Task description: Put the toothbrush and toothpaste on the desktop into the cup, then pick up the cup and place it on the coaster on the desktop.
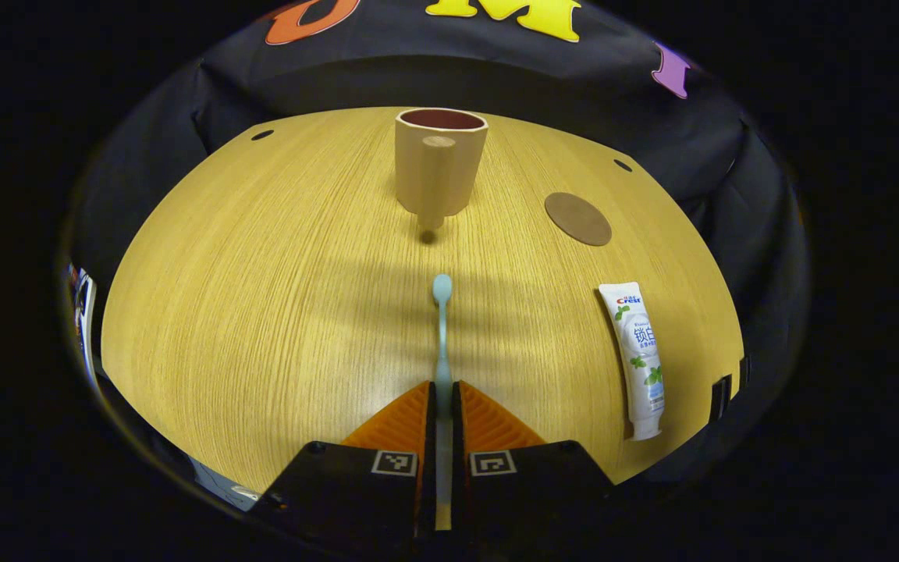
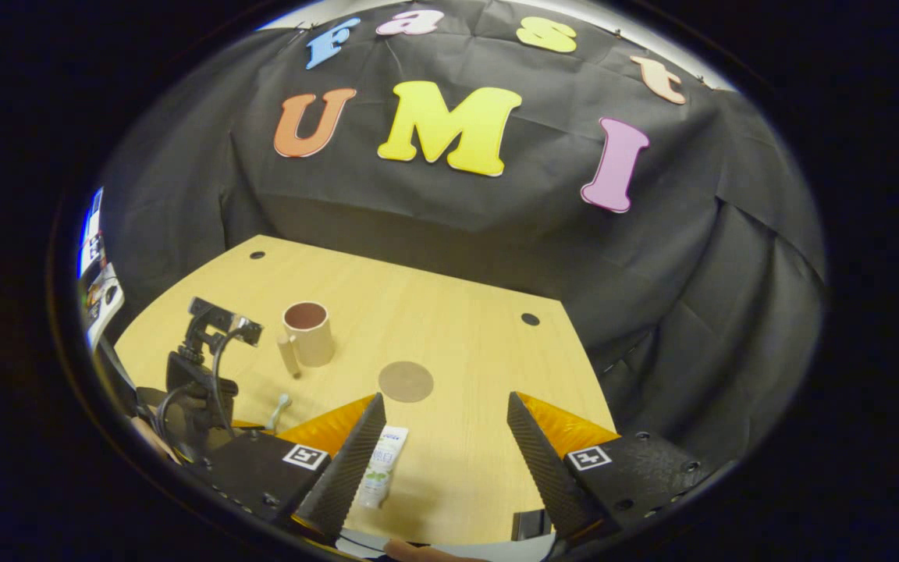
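Pale-blue item: toothbrush (image 1: 442, 328), slim, clamped at its handle end between the left tongs (image 1: 442, 394); head end free and pointing away from them.
Long axis: runs straight out from the left tongs toward the cup (image 1: 440, 162), in line with it.
Bearing of the cup: directly ahead of the brush head, with bare desk (image 1: 262, 297) between; brush head and cup apart, not touching.
Cup: tan outside, dark red inside, upright, mouth open upward, its peg-like handle on the side facing the left tongs.
Left tongs: narrow, both fingers pressing on the brush handle.
Right tongs (image 2: 445, 437): spread wide, holding nothing, raised over the desk on the coaster's near side.
Toothpaste (image 1: 637, 355): white tube lying flat, well to the right of the cup, on the near side of the coaster (image 1: 578, 218); just beside the right tongs' inner finger in the right gripper view.
Coaster: brown disc, bare, to the right of the cup and apart from it.
Nearer hand: left for the cup and brush; right for the tube.
Judgement: brush must likely be carried forward and tipped upright over the cup mouth before release.
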